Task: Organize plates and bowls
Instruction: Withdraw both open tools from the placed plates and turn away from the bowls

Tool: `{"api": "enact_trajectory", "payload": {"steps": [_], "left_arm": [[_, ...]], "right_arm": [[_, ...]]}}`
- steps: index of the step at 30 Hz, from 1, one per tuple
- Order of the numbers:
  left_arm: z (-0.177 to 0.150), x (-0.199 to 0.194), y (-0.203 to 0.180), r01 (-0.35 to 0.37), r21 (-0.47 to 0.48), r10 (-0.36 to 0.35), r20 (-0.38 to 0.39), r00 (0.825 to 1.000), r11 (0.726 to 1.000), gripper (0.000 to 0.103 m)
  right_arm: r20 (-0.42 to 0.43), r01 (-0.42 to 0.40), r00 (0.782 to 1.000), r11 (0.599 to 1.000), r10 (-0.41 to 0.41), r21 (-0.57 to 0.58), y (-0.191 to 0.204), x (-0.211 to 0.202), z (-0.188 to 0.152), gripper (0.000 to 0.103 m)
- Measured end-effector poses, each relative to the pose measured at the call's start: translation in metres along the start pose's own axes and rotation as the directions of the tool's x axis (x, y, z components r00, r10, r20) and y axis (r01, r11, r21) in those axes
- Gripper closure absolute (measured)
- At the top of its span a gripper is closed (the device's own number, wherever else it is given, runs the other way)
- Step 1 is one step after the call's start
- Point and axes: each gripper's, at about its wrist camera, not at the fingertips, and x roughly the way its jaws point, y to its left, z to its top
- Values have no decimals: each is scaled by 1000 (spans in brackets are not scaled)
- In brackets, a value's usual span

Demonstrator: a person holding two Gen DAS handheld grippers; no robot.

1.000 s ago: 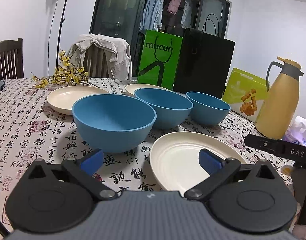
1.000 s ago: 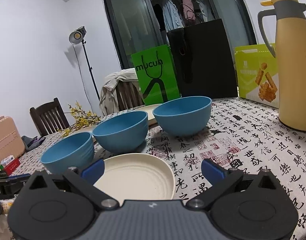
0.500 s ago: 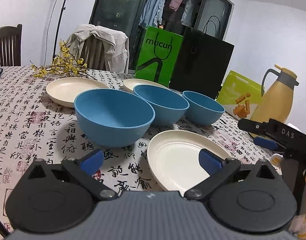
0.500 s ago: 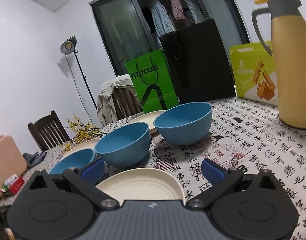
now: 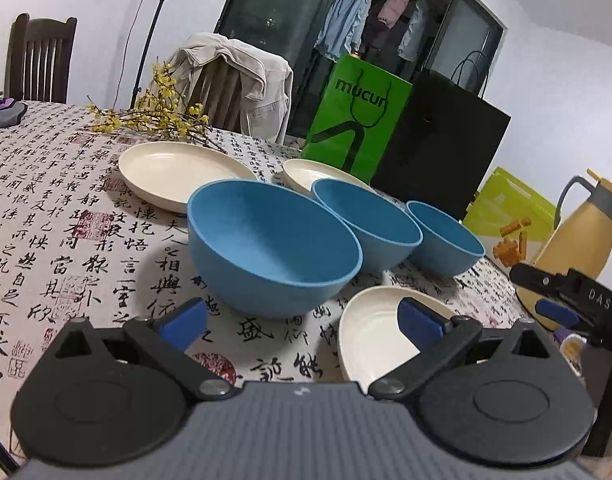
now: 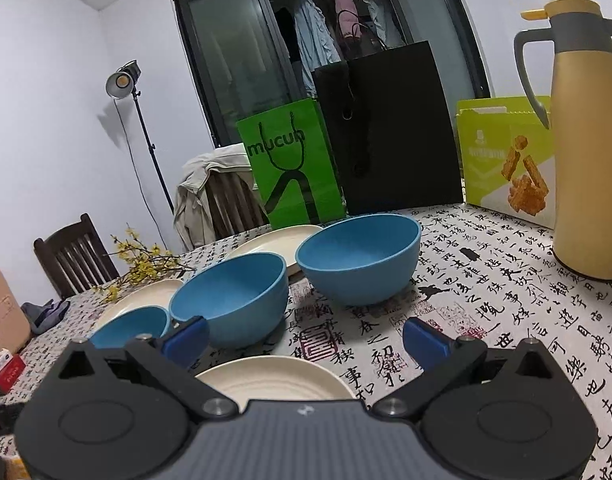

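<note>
Left wrist: our left gripper (image 5: pixel 302 318) jaws spread, empty; nearest blue bowl (image 5: pixel 272 248) at centre, cream plate (image 5: pixel 370 340) lower right | Right wrist: right gripper (image 6: pixel 306 338) jaws spread, empty, over that plate (image 6: pixel 278 380) | Step: we judge nothing stacked yet; next, grasp a rim | Worktop (image 6: pixel 486 300): calligraphy cloth; thermos (image 6: pixel 586 140) right.

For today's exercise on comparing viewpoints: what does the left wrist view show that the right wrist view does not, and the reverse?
Only the left wrist view shows the right gripper, off to the right beside the thermos.

Only the right wrist view shows the floor lamp's head, a pink case and a small red box.

Both show three blue bowls, the near cream plate low in frame, the green bag, the black bag, the yellow thermos and yellow flowers.
</note>
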Motion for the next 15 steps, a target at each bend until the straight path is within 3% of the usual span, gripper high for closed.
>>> {"api": "enact_trajectory", "payload": {"steps": [6, 15], "left_arm": [[0, -1, -6, 44, 30, -44, 9, 999, 999, 0], [-9, -19, 2, 93, -11, -93, 39, 995, 996, 0]], "right_arm": [[-4, -3, 1000, 1000, 3, -8, 2, -1, -2, 0], [2, -12, 1000, 1000, 12, -22, 12, -15, -7, 0]]}}
